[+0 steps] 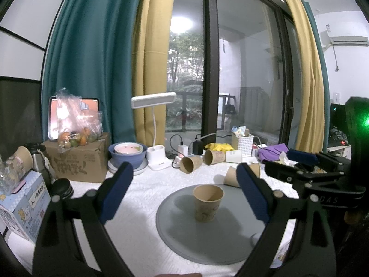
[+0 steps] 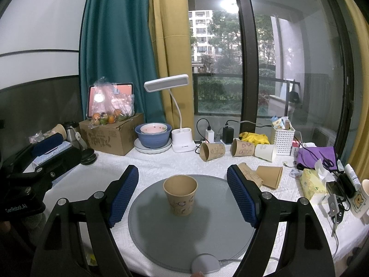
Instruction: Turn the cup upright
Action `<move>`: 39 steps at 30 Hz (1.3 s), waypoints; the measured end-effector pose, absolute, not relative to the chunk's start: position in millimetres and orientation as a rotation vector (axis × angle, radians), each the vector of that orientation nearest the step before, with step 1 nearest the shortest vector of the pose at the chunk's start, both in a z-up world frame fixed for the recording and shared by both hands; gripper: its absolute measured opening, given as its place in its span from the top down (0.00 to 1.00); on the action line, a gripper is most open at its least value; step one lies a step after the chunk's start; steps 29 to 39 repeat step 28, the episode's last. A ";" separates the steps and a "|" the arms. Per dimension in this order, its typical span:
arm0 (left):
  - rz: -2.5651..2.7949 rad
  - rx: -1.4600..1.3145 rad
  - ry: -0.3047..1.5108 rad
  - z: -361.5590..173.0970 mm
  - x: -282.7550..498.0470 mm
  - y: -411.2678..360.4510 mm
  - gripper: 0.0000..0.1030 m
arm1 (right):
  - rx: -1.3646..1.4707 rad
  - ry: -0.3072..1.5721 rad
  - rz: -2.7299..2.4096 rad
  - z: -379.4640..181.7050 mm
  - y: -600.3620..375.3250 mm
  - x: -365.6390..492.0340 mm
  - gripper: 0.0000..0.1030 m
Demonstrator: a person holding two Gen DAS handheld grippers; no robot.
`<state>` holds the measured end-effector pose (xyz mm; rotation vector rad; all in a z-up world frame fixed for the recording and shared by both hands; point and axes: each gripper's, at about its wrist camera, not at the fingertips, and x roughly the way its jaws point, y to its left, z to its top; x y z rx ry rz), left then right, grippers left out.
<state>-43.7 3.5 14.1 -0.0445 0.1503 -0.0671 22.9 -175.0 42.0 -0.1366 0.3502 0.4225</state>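
Note:
A brown paper cup (image 1: 207, 202) stands upright, mouth up, on a round grey mat (image 1: 184, 237). It also shows in the right wrist view (image 2: 181, 195) on the same mat (image 2: 161, 237). My left gripper (image 1: 184, 189) is open and empty, its blue pads apart on either side of the cup, short of it. My right gripper (image 2: 183, 190) is open and empty, the cup between and beyond its pads. Each gripper shows at the edge of the other's view.
Several paper cups lie on their sides at the back (image 2: 212, 151) and right (image 2: 269, 176) of the white tablecloth. A cardboard box (image 2: 110, 138), blue bowl (image 2: 153, 135), desk lamp (image 2: 182, 143), white basket (image 2: 282, 138) and tissue pack (image 2: 314, 184) ring the mat.

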 end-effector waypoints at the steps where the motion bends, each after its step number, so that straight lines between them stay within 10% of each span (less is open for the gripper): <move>1: -0.067 -0.045 0.150 14.3 -43.8 3.7 0.11 | -0.137 0.351 0.422 41.8 -174.9 23.2 0.21; 39: -0.066 -0.059 0.150 5.4 -45.6 2.4 0.11 | -0.146 0.361 0.421 39.0 -176.6 24.7 0.21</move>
